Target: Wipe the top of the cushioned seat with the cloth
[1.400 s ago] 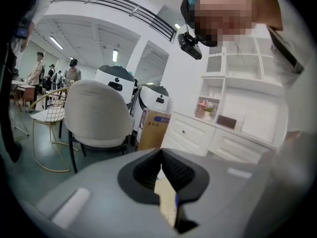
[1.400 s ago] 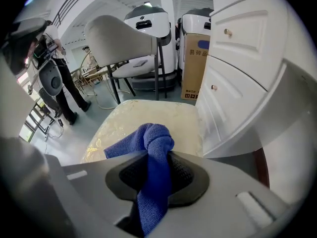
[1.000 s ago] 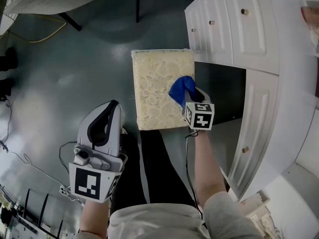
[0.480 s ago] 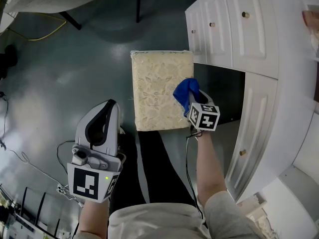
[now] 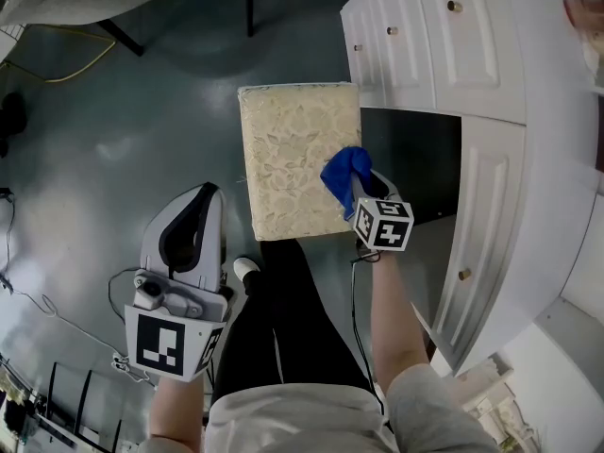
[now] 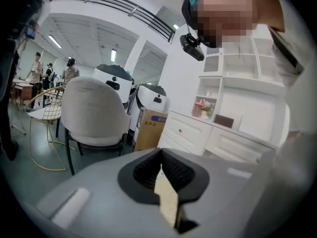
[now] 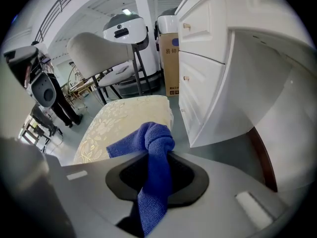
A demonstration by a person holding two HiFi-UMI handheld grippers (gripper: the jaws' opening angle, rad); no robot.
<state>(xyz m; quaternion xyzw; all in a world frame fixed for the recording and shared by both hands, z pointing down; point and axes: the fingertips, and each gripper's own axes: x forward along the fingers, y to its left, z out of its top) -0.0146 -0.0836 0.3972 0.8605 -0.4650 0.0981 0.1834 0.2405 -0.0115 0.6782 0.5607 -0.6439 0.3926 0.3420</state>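
We hold the right gripper (image 5: 355,189) over the seat (image 5: 293,154), at its right edge and in the nearer half. Its fingers (image 7: 194,181) are closed on the blue cloth (image 5: 343,170). In the right gripper view the cloth comes up between them in a thick fold, and the loose end lies on the pale flowered top of the seat. The cloth touches the seat just beside the edge which is next to the white cabinet (image 5: 444,55).

The seat is rectangular and stands on the grey floor (image 5: 123,130), close to the cabinet and in front of a dark opening (image 5: 411,163) in it. Our legs (image 5: 283,319), in black trousers, reach up to its near edge.

The left gripper (image 5: 209,196) is low at the left, well apart from the seat, and touches nothing. Its fingers (image 6: 143,175) are together, and we see nothing held between them. The left gripper view looks across the room to a grey chair (image 6: 91,113), a cardboard box (image 6: 148,129) and more white furniture.
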